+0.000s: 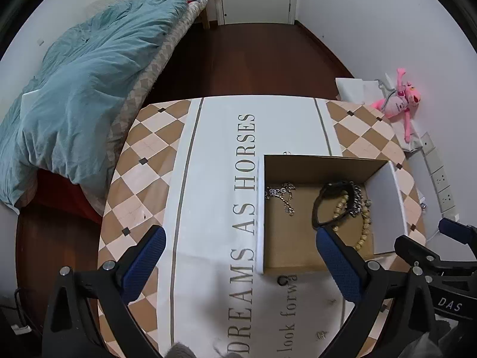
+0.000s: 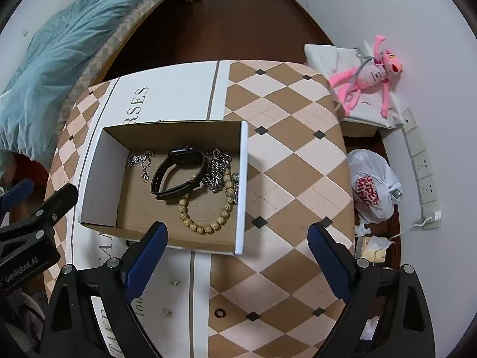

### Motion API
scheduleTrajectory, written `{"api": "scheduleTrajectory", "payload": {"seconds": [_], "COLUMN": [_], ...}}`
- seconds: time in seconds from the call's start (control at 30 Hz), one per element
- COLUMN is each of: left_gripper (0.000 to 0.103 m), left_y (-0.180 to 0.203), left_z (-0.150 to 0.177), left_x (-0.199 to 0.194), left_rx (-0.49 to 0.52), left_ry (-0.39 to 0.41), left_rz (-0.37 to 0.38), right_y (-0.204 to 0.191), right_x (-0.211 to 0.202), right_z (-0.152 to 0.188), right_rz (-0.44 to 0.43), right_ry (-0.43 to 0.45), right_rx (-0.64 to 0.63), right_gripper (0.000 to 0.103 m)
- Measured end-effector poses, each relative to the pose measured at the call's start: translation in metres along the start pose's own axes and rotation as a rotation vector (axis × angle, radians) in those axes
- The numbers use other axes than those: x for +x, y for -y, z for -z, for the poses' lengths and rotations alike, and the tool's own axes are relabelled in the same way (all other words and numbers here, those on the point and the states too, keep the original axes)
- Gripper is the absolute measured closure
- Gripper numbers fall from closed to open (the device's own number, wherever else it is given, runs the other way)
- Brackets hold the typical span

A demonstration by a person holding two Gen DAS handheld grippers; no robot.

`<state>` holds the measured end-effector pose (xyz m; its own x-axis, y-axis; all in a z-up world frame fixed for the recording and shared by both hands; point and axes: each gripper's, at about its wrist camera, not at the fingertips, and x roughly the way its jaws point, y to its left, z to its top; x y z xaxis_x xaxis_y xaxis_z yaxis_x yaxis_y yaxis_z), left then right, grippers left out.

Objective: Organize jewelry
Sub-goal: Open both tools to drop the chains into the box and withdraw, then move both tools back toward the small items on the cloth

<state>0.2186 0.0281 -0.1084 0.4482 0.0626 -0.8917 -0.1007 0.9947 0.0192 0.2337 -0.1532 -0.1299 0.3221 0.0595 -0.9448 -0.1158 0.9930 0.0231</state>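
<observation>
Although the bedroom took up most of both views, the work sat on a small table [image 2: 286, 161] covered with a tan-and-cream diamond cloth and a white printed runner [image 1: 214, 179]. Beyond it lay dark wood flooring, a bed with a rumpled teal duvet [image 1: 89, 89], a white door on the far wall, and along the right-hand wall a pink plush toy [image 2: 369, 74] on a white bag, a knotted plastic bag [image 2: 372, 185] on the floor and a row of wall sockets.

On the table stood an open cardboard box [image 2: 98, 164], brown inside, white outside, resting partly on the runner. It evidently served as the collecting place, since most of the jewelry already lay in it: a black watch [image 2: 179, 173] with its strap looped, propped over a wooden bead bracelet [image 2: 205, 223], a heavy silver chain [image 2: 219, 173] bunched against the right wall, and a fine silver necklace [image 2: 143, 161] apart at the left.

The left gripper [image 1: 238, 265] and the right gripper [image 2: 235, 265] both hovered near the box's front edge, jaws spread wide and empty, which suggested a pause between pickups.

Still outside the box, on the cloth in front of it, were a small dark ring [image 2: 220, 312] and two tiny metallic pieces [image 2: 175, 282], possibly earrings, though too small to tell. By my judgement these were what remained, and their size would call for a careful, low pinch against the soft cloth.
</observation>
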Motion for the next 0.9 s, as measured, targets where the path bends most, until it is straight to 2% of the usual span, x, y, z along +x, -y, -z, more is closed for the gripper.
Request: {"api": "scheduleTrajectory", "payload": {"seconds": [0.33,0.6,0.9], "left_gripper": [0.0,0.0,0.0], "left_y": [0.001,0.005,0.01], "left_z": [0.011,0.025,0.039], "left_x": [-0.056,-0.105,-0.145], "left_rx": [-0.009,-0.002,-0.001], "left_ry": [0.097,0.184,0.235], "left_rz": [0.008,-0.001,0.014], "right_y": [0.0,0.0,0.004], "right_x": [-0.059,-0.111,-0.159], "right_z": [0.017,0.038,0.063], "right_rz": [0.049,0.051,0.021], "right_ry": [0.127,0.233,0.318], "right_rx": [0.005,0.017,0.041], "right_gripper": [0.007,0.007,0.007]}}
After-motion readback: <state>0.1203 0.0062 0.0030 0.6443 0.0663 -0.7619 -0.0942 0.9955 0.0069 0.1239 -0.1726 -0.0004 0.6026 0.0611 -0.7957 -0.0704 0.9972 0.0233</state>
